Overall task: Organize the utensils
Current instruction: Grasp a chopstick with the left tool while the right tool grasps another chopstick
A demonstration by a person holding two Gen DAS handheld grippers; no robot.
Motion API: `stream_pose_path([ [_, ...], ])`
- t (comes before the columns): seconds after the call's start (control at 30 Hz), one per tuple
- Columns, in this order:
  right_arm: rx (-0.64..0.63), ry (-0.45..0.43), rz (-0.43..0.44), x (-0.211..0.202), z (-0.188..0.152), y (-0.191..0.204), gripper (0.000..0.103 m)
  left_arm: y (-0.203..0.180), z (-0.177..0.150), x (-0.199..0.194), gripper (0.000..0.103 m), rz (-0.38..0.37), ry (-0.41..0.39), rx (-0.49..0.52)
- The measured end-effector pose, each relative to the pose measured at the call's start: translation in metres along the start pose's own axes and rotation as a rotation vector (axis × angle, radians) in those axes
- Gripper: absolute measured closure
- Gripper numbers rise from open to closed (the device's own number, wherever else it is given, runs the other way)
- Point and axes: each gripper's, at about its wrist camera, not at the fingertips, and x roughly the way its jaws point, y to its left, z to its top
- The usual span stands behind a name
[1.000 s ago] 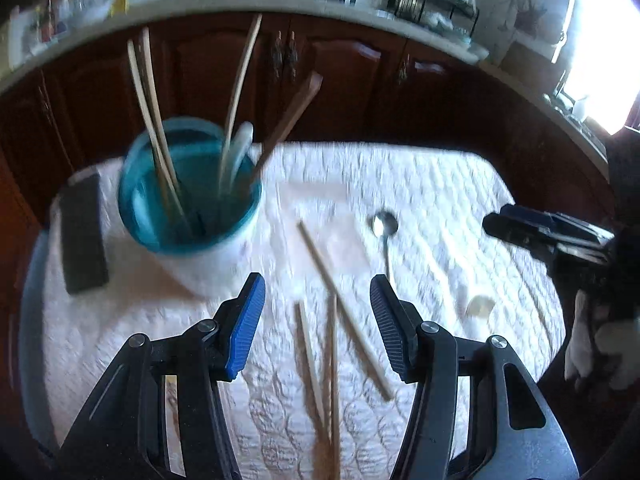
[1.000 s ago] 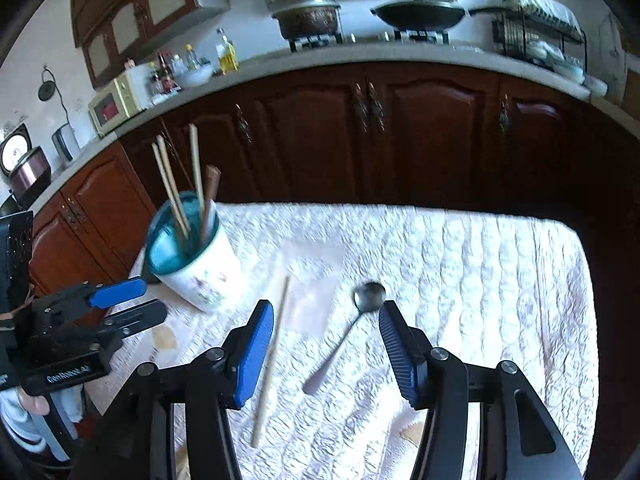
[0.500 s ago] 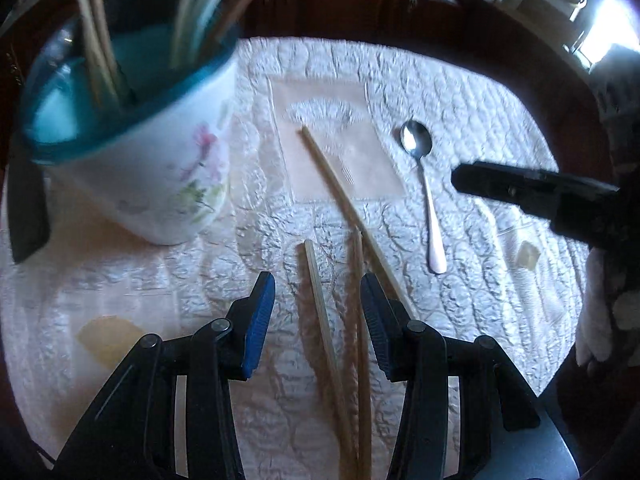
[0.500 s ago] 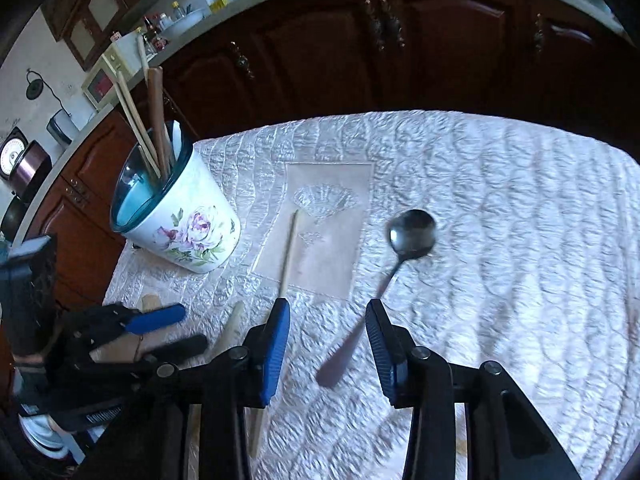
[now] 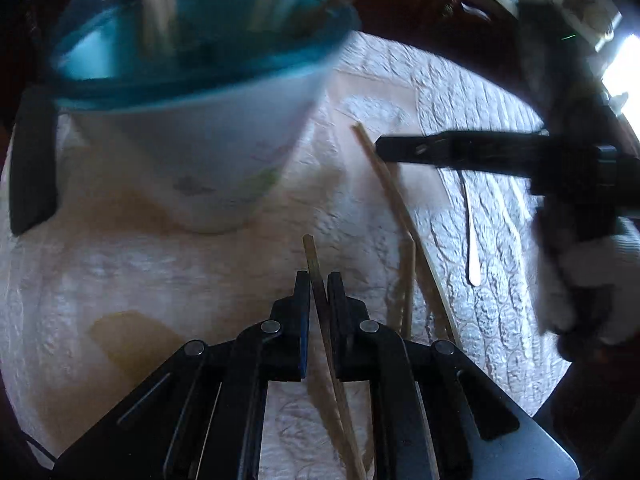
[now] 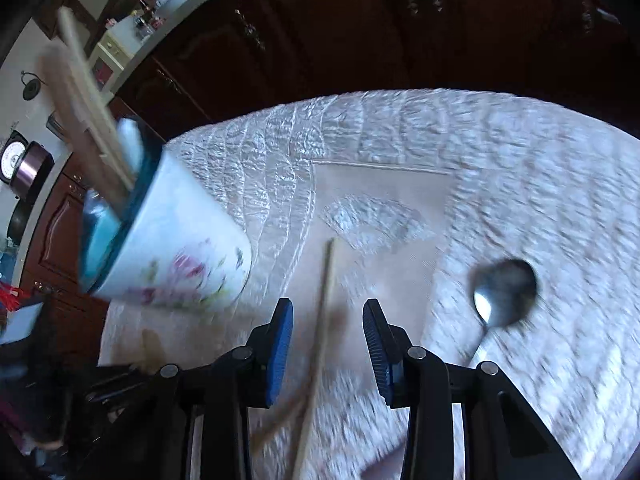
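A wooden chopstick (image 5: 317,276) is being pinched between the pads of the left gripper (image 5: 319,280), whose jaws have just been closing down to a narrow slit on it. A second chopstick (image 6: 323,300) is lying between the jaws of the right gripper (image 6: 328,312), which have just been closing and are standing partly apart, no pad touching it. Further chopsticks (image 5: 406,280) are lying just right of the gripped one. The floral cup (image 5: 208,152), already holding utensils, is standing far left on the quilted cloth (image 6: 520,160). A spoon (image 6: 500,296) is resting to the right.
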Motion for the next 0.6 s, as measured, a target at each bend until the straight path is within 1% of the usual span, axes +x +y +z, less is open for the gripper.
stream_pose_path([
  [0.03, 0.001, 0.015, -0.011, 0.01, 0.004, 0.001, 0.077, 0.004, 0.0, -0.004, 0.096, 0.0, -0.006, -0.006],
  [0.07, 0.004, 0.031, -0.027, 0.019, 0.006, 0.001, 0.081, 0.006, 0.0, -0.007, 0.096, -0.002, -0.013, -0.01],
  [0.1, 0.003, 0.032, -0.041, 0.023, 0.008, 0.0, 0.089, 0.01, 0.0, -0.011, 0.096, -0.006, -0.021, -0.016],
  [0.13, -0.006, 0.017, -0.052, 0.024, 0.01, 0.001, 0.096, 0.012, 0.0, -0.014, 0.096, -0.009, -0.027, -0.021],
  [0.2, -0.009, 0.02, -0.044, 0.022, 0.011, 0.002, 0.097, 0.015, 0.0, -0.021, 0.096, -0.013, -0.042, -0.029],
  [0.27, -0.018, -0.003, -0.042, 0.011, 0.011, 0.004, 0.098, 0.017, 0.0, -0.028, 0.096, -0.008, -0.061, -0.028],
  [0.4, -0.023, -0.08, -0.002, -0.032, 0.004, 0.004, 0.098, 0.024, 0.0, -0.041, 0.096, 0.003, -0.083, -0.027],
  [0.6, -0.053, -0.167, 0.022, -0.084, -0.009, 0.01, 0.098, 0.027, -0.006, -0.065, 0.097, 0.028, -0.121, -0.02],
])
